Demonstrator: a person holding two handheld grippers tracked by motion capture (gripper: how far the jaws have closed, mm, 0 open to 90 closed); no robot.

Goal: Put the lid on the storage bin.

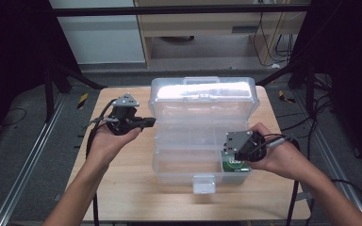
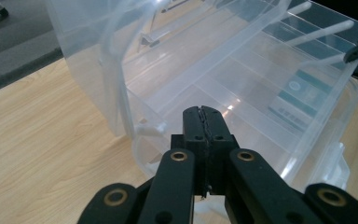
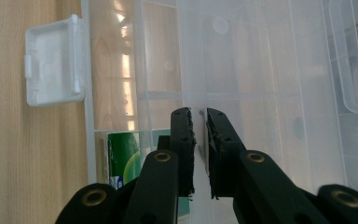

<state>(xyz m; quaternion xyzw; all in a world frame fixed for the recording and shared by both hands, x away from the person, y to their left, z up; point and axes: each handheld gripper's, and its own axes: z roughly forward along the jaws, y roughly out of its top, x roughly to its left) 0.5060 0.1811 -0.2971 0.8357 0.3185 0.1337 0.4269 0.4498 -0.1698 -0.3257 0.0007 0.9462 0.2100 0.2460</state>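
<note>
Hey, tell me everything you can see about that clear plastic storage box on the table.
The clear plastic storage box sits open on the wooden table, its lid tilted up at the back. It is translucent, with a carry handle on the lid, divider walls forming compartments, and a white latch at the front. A green packet lies in its front right compartment.
</note>
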